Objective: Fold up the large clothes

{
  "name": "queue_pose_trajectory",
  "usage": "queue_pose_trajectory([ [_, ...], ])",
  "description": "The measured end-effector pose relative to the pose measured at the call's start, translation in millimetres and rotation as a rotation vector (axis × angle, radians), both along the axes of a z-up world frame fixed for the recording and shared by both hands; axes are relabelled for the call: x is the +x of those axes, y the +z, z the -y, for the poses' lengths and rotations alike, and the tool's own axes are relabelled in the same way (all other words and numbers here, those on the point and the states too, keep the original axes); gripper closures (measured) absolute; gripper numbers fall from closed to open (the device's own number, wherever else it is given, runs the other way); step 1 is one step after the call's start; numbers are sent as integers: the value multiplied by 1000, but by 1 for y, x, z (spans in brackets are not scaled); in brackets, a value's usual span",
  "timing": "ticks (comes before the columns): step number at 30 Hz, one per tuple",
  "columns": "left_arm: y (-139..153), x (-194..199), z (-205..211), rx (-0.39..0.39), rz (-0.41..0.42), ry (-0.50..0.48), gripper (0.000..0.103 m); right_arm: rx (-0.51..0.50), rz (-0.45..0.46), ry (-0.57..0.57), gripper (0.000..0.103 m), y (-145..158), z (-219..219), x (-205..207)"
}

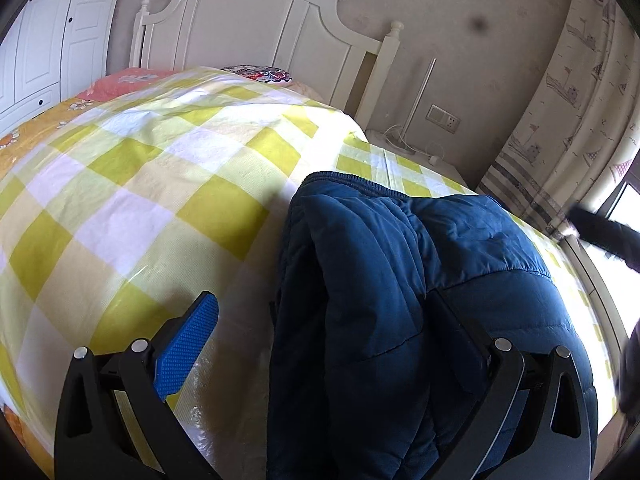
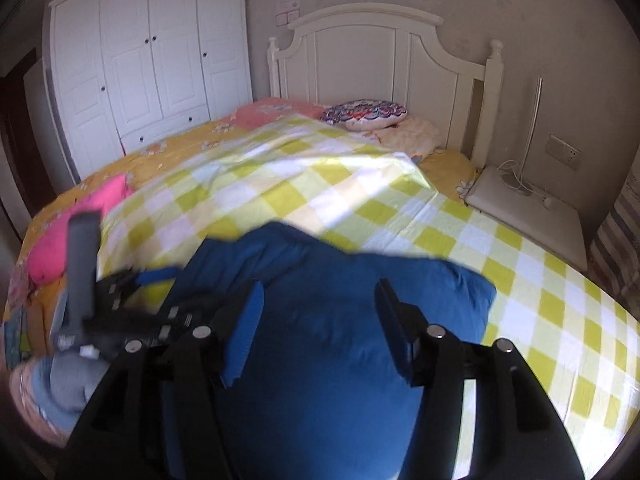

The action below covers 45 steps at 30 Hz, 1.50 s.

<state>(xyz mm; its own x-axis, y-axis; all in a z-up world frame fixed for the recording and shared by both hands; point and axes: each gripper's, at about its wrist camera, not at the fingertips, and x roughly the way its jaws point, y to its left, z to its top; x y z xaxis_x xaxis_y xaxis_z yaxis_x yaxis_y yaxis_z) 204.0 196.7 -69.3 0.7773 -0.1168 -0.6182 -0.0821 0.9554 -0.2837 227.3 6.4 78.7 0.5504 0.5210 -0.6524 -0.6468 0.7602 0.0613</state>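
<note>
A dark blue padded jacket (image 1: pixel 420 300) lies bunched on the yellow-and-white checked cover (image 1: pixel 152 184) of a bed. My left gripper (image 1: pixel 320 316) is open wide; its left blue pad (image 1: pixel 192 344) stands over the cover and its right finger (image 1: pixel 464 328) rests against the jacket's folds. In the right wrist view the jacket (image 2: pixel 332 340) fills the lower middle. My right gripper (image 2: pixel 320 316) is open just above it, nothing between its fingers. The left gripper (image 2: pixel 132 300) shows blurred at the jacket's left edge.
White headboard (image 2: pixel 368 56) and a patterned pillow (image 2: pixel 368 114) at the far end. White wardrobe (image 2: pixel 148 72) at left. A pink garment (image 2: pixel 60 240) lies on the bed's left edge. A white bedside table (image 2: pixel 528 208) with cables and a curtain (image 1: pixel 568 120) stand at right.
</note>
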Motion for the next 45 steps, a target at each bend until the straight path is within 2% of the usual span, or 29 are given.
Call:
queue_pose_trajectory([
  [2,0,0,0,2,0,1,4,-34,0,28,36,-13,-1,-24],
  [4,0,0,0,6,0,3,4,-82,-35,55,33,-40,-10,-37],
  [5,0,0,0,12,-3,8,4,-106,0,38,31,-59,-17,-45],
  [6,-1,1,1,14,-7,6,4,-90,29,31,31,-65,-17,-49],
  [7,-2,1,0,6,-10,1,4,-72,17,29,31,-68,-14,-48],
  [10,0,2,2,19,-14,3,4,-63,-2,33,31,-68,-11,-45],
  [15,-1,2,1,16,-15,5,4,-143,44,-15,32,-53,-20,-66],
  [18,0,1,1,18,-13,7,4,-112,86,55,31,-39,-18,-98],
  [19,-1,2,1,18,-15,5,4,-124,89,63,30,-40,-17,-103],
  [21,0,1,2,25,-11,3,4,-170,74,65,27,-62,-19,-112],
  [22,0,1,3,30,-9,5,4,-142,91,57,26,-66,-17,-114],
  [24,1,1,4,36,-10,4,4,-84,65,41,26,-69,-9,-113],
  [26,2,3,5,40,-29,-7,4,-102,50,50,27,-61,-8,-116],
  [28,0,9,-1,2,-92,-68,4,-73,20,41,27,-50,1,-115],
  [31,-4,7,-23,-134,-158,-137,4,18,-34,-25,14,-46,31,-110],
  [32,-8,3,-31,-193,-181,-154,4,35,-51,-50,13,-47,40,-109],
  [36,-23,-17,-43,-341,-229,-236,4,206,-213,-135,13,-64,82,-93],
  [37,-27,-21,-45,-365,-236,-251,4,272,-274,-148,11,-71,91,-87],
  [40,-41,-33,-51,-424,-245,-288,4,368,-395,-138,4,-90,99,-74],
  [45,-50,-39,-50,-475,-245,-345,4,425,-472,-118,2,-104,95,-71],
])
